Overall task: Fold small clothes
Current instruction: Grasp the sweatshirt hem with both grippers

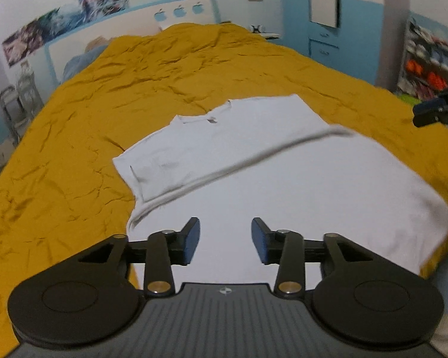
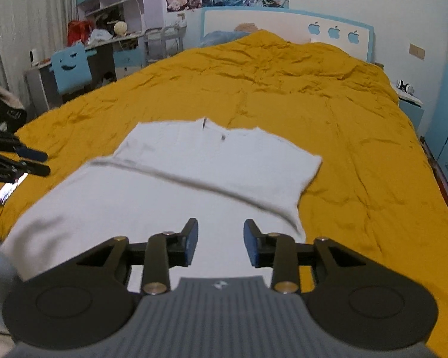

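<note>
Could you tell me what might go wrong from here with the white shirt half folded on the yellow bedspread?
1. The white shirt has its lower part laid over the upper part at a slant, so the next fold may come out crooked.
2. Both the left gripper and the right gripper are open and empty; a regrasp might pinch the wrinkled yellow bedspread too.
3. The shirt's near edge seems to hang off the bed and could slip.

Right tool (image 2: 221, 244) open above white shirt (image 2: 170, 197), hem seemingly folded up, yellow bedspread (image 2: 343, 149)
</note>
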A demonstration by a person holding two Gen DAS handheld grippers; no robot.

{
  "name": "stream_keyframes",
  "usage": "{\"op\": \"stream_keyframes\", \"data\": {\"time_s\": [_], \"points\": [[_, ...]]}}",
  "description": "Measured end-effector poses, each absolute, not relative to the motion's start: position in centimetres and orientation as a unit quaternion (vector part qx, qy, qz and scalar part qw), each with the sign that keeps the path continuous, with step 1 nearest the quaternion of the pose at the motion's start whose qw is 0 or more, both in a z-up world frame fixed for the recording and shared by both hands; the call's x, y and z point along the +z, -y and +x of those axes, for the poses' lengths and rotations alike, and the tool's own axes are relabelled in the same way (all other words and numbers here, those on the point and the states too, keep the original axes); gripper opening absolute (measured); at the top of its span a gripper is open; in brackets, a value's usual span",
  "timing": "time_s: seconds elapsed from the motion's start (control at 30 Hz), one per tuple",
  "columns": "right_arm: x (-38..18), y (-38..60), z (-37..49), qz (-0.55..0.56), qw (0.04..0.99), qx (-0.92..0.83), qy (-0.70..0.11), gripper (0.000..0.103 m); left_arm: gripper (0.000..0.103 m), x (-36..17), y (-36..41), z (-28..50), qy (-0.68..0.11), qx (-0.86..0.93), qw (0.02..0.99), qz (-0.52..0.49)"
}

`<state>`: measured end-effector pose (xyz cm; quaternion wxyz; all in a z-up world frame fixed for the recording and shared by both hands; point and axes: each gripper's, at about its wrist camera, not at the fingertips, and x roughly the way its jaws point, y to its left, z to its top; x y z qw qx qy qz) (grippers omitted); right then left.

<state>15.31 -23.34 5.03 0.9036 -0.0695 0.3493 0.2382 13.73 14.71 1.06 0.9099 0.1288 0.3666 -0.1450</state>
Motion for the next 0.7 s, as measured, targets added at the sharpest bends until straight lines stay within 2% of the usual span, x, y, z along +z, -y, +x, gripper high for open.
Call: {"op": "stream_keyframes", "data": {"time_s": [0.23, 0.4, 0.53, 0.6, 0.7], "points": [[1.5, 23.8, 9.0, -0.12, 0.877, 0.265, -0.384, 0.035, 0.051, -1.9, -13.7, 8.6, -0.391, -0.194, 0.876, 0.203], [-1.2, 22.6, 5.5, -0.178, 0.849, 0.302, -0.395, 0.054, 0.068, -5.1, -12.4, 6.3, -0.414, -0.234, 0.84, 0.26], [-3.7, 21.4, 3.5, -0.248, 0.82, 0.322, -0.403, 0.063, 0.072, -7.9, -11.6, 4.2, -0.432, -0.246, 0.804, 0.325], [-4.6, 21.2, 2.7, -0.28, 0.811, 0.323, -0.401, 0.071, 0.074, -9.1, -11.4, 3.4, -0.427, -0.246, 0.792, 0.361], [-5.7, 21.0, 2.2, -0.326, 0.794, 0.33, -0.395, 0.072, 0.074, -10.4, -11.2, 2.4, -0.407, -0.208, 0.788, 0.412]]}}
